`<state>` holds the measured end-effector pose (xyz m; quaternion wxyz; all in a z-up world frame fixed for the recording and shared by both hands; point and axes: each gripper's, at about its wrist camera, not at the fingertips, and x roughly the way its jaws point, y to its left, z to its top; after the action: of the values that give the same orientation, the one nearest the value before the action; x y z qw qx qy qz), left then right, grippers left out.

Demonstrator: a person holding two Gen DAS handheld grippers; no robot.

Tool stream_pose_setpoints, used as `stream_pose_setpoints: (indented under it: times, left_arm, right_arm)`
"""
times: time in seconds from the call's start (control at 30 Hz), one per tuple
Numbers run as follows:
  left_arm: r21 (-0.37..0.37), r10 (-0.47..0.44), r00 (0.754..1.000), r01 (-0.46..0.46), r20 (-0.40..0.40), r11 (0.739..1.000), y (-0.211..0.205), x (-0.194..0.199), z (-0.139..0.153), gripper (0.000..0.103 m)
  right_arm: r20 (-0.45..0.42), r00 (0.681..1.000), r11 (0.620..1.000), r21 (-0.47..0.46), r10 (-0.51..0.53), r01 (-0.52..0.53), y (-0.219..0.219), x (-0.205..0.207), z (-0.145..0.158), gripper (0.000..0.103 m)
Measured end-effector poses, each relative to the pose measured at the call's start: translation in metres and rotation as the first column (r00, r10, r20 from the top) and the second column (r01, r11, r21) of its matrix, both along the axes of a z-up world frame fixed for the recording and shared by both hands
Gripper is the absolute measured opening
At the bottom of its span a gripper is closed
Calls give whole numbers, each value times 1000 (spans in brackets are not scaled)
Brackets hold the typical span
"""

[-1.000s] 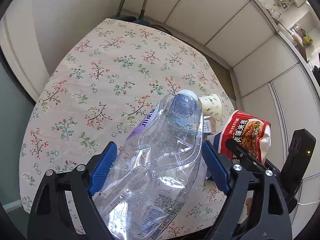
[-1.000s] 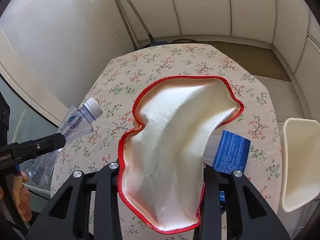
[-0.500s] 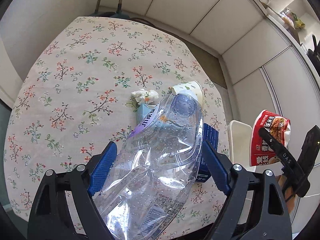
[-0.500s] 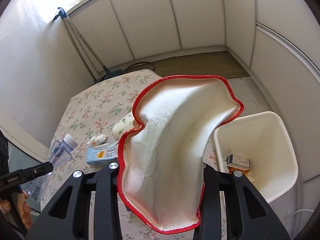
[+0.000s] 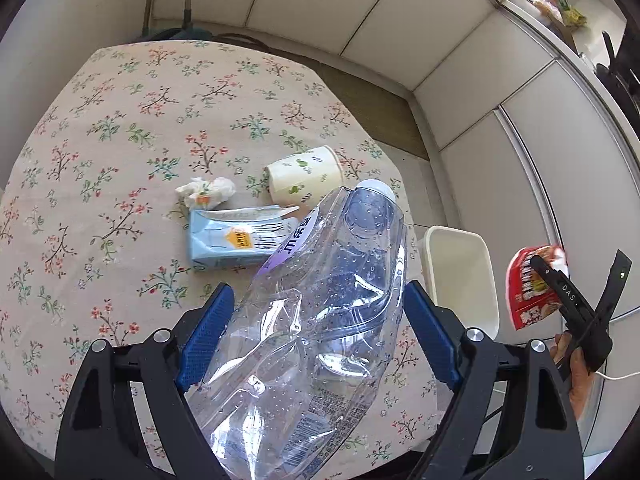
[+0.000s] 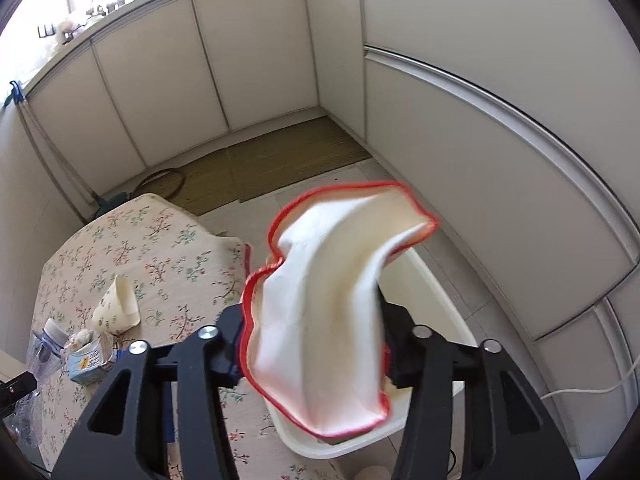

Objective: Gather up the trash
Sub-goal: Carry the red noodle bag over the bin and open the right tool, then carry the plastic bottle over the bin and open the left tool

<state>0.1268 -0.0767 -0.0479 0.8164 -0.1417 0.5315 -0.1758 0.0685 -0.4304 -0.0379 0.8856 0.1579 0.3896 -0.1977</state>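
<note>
The left gripper (image 5: 316, 332) is clamping a crushed clear plastic bottle (image 5: 320, 320) between its blue pads above the floral tablecloth (image 5: 120, 120). The right gripper (image 6: 312, 344) is gripping a red-edged snack wrapper (image 6: 332, 308) over the white plastic bin (image 6: 436, 292). A pale blue carton (image 5: 232, 244), paper cup (image 5: 304, 176) and crumpled tissue (image 5: 206, 192) are lying on the cloth.

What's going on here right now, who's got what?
Trash collection from a floral table. The left gripper holds a crushed clear bottle above the table edge. The right gripper holds a red-edged snack bag over the white bin beside the table. A paper cup, crumpled tissue and light blue carton lie on the table.
</note>
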Motion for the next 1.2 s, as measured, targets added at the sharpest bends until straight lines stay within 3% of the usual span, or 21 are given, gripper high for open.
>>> stream_pose_setpoints:
  times: [0.07,0.17,0.43,0.8,1.03,1.2]
  left_arm:
    - [1,-24,1000,24,11,1000,-16,2,3,82]
    - [-21,-55,998,56,19,998,-44,6,7,82]
    - [-78,-169,986,169,16,982,-139,10,13,82]
    - [-63,-305,951,308,45,949,-261,10,24,82]
    - [-28,-373,927,374,39,927,-310,6,14,83]
    - [-30,-380,925,379,-7,925,-317,6,-3,85]
  right_arm:
    - [9,999,999,-23,-37,38,-10,-8,4,78]
    - [34,996,994,-72,-83,85,-26,-21,11,90]
    - [15,986,979,-114,-166,167,-71,-52,15,91]
    - [-49,958,957,-81,-283,279,-132,-99,6,91]
    - [-51,949,949,-74,-310,306,-145,-110,4,92]
    - [-53,949,950,-68,-309,306,-148,-111,3,92]
